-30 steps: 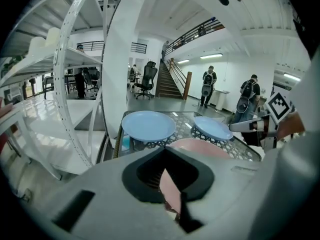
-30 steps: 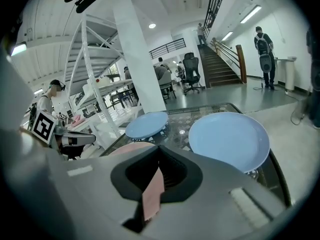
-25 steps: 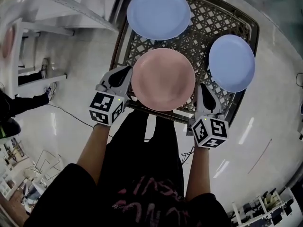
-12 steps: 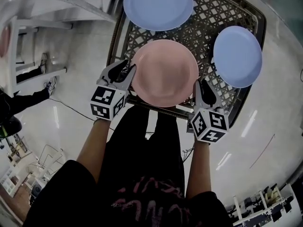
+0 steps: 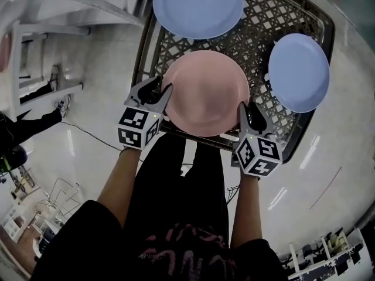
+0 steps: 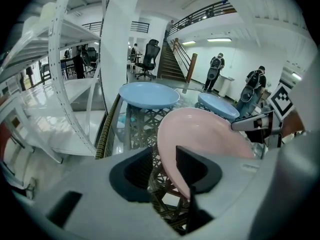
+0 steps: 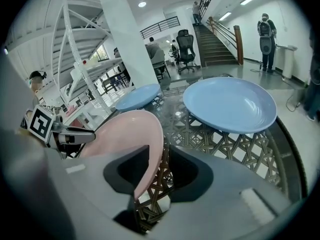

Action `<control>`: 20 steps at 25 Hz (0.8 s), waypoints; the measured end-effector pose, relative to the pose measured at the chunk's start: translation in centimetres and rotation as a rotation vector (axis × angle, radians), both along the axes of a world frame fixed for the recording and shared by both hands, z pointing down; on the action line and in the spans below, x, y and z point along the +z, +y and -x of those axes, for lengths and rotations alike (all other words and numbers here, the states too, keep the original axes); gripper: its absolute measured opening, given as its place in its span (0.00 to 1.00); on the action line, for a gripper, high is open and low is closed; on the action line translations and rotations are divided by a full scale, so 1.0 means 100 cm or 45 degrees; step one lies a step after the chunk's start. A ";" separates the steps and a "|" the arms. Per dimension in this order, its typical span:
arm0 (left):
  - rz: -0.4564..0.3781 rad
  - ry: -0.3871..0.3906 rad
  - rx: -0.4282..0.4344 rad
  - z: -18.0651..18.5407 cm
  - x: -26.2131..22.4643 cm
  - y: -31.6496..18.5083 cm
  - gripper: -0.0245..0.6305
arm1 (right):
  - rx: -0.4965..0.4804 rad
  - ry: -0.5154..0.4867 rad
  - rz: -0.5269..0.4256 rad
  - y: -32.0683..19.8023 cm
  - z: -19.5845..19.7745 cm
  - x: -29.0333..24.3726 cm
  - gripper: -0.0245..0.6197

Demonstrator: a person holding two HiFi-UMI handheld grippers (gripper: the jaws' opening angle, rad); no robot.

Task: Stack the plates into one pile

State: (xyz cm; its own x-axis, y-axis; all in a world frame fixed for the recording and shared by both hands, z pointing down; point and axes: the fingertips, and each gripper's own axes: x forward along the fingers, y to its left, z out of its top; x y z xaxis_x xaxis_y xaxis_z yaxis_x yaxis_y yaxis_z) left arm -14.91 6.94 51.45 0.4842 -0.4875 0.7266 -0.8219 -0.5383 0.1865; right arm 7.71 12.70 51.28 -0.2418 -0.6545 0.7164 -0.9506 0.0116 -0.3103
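Showing round, plain pink plate w/ shallow rim.

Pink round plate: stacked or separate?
Separate: lattice tabletop shows between pink round plate, far blue round plate and right blue round plate.

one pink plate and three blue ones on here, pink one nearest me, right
Not quite: there are two blue plates, not three. The head view shows the far blue plate and the right blue plate on the lattice table. The pink plate is indeed the one nearest you.
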 end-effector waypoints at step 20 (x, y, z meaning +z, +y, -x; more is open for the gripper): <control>0.009 -0.009 -0.044 -0.004 0.015 -0.003 0.13 | -0.031 0.040 0.064 -0.014 0.006 0.019 0.17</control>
State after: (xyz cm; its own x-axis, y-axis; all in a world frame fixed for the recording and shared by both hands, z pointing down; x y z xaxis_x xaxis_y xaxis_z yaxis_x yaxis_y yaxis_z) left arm -14.55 6.68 52.90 0.4620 -0.4989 0.7333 -0.8414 -0.5080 0.1845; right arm 7.08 11.34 53.15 -0.2339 -0.6114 0.7560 -0.9596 0.0198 -0.2808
